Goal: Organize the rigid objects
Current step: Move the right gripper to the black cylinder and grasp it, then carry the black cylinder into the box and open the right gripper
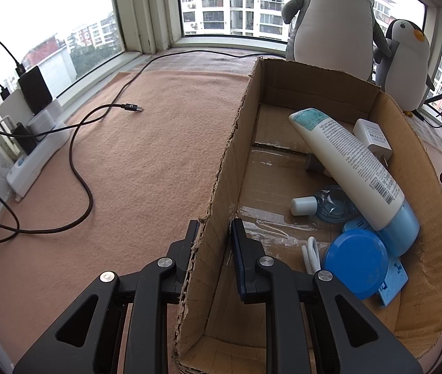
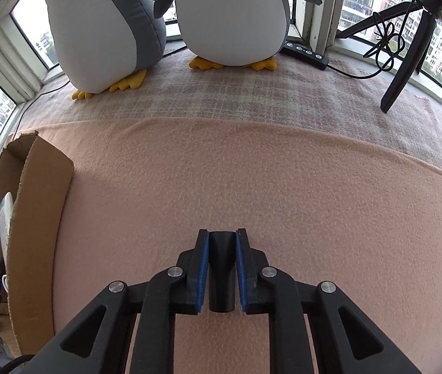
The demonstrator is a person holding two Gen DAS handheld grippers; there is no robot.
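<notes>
— Cardboard box (image 1: 420, 168) is filling up, by the look of it. A white lotion tube (image 1: 350, 168) lies slanted across the right side, with a white charger (image 1: 372, 138) behind it at the far right, a small clear bottle (image 1: 323, 204) under it, and a blue round lid (image 1: 356, 263) on a blue flat piece at the near right.

— And the left gripper (image 1: 214, 233)?

— Pinched narrow on the box's left wall, one finger outside and one inside — steadying the box, I'd judge.

— What is the right gripper (image 2: 222, 255) doing?

— Its blue pads are pressed on a small black funnel-shaped piece (image 2: 221, 268), which lies on the peach blanket (image 2: 252, 171) to the right of the box. So that piece is gripped but not yet in the box.

— Anything else left out?

— Right of the box the blanket shows nothing more to gather. On the left lies a black cable (image 1: 83, 155), plugged in near the white power strip (image 1: 38, 155), so probably not part of the job. My guess: nearly done, with the black piece to carry left and drop in.
</notes>
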